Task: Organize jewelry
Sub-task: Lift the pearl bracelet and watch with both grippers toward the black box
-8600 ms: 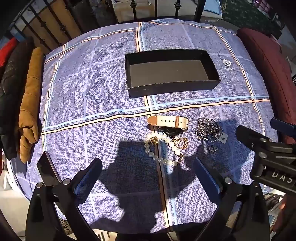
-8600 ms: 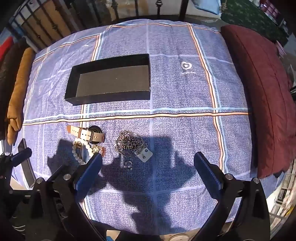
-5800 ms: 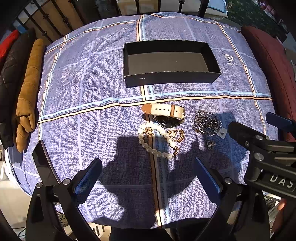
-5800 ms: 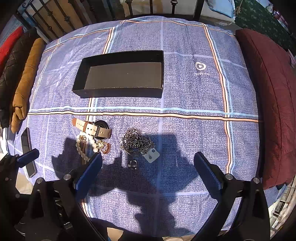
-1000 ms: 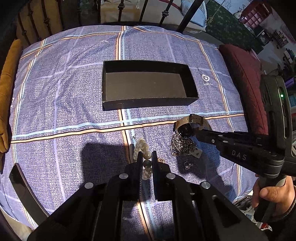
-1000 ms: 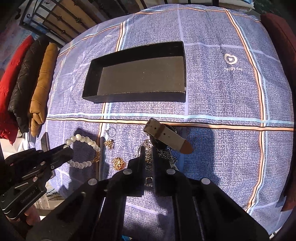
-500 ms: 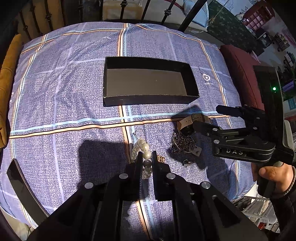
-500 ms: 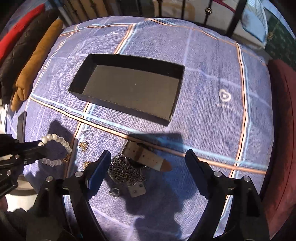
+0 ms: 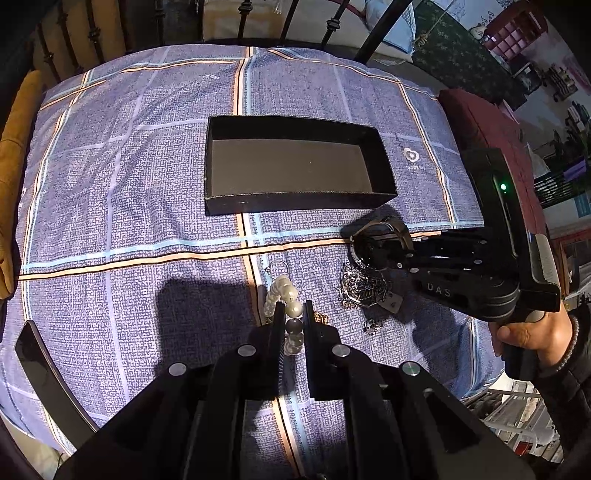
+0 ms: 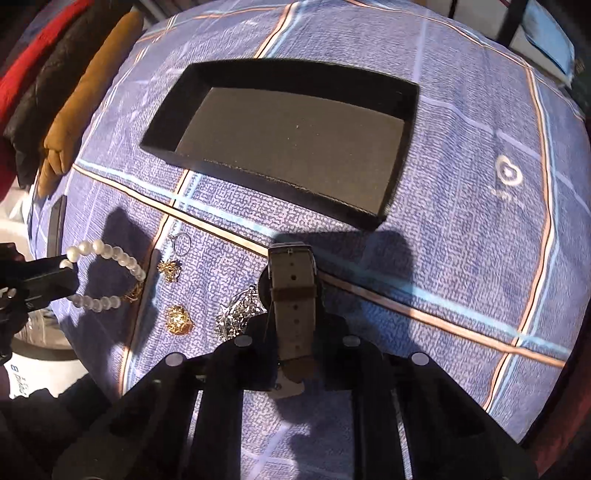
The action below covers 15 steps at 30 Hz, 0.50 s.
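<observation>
An open black box (image 9: 295, 166) (image 10: 291, 136) sits empty on the blue checked cloth. My left gripper (image 9: 293, 325) is shut on a white pearl bracelet (image 9: 282, 295), which also shows in the right wrist view (image 10: 107, 275). My right gripper (image 10: 293, 325) is shut on a watch with a beige leather strap (image 10: 293, 295); in the left wrist view the watch (image 9: 380, 240) is at its tips, near the box's front right corner. A silver chain pile (image 9: 364, 286) (image 10: 238, 314), a gold ring (image 10: 179, 319), a gold charm (image 10: 170, 267) and a small silver ring (image 9: 373, 325) lie on the cloth.
A dark phone (image 9: 48, 373) lies at the cloth's left front edge. A maroon cushion (image 9: 487, 125) lies to the right, and brown (image 10: 88, 88) and dark jackets hang to the left. A metal bed frame (image 9: 288, 22) stands behind.
My right gripper opened half a second ago and has shut again on the watch strap, closer to the box. My left gripper keeps its hold on the pearl bracelet.
</observation>
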Each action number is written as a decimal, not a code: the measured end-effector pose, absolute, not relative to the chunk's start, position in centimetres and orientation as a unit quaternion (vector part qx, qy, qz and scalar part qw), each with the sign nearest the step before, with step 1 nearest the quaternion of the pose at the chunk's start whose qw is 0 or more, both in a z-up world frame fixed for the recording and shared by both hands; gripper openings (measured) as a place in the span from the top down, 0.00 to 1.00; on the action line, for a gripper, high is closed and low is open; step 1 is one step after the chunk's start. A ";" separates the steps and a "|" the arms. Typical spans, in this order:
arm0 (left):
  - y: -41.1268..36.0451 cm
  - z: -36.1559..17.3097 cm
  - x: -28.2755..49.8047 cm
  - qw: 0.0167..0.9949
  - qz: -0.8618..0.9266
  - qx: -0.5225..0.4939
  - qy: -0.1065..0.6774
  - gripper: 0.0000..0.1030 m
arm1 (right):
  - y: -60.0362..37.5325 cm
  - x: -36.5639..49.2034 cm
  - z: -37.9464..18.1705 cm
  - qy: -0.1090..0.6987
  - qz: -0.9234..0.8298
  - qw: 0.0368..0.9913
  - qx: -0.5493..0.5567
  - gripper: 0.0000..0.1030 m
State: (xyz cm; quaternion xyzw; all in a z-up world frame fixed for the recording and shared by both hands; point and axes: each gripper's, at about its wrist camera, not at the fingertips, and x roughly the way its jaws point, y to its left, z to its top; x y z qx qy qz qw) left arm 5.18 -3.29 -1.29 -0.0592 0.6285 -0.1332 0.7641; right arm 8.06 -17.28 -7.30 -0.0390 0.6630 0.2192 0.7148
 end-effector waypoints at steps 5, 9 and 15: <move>-3.8 -1.1 5.3 0.765 -0.138 -0.057 0.626 0.91 | -18.7 7.2 -6.5 0.659 0.221 0.719 0.000 0.85; -4.0 -0.7 5.6 0.767 -0.143 -0.058 0.622 0.91 | -19.5 6.6 -4.1 0.644 0.226 0.731 0.027 0.85; -4.6 1.1 7.1 0.779 -0.151 -0.052 0.606 0.91 | -19.8 7.6 0.0 0.616 0.231 0.751 0.046 0.85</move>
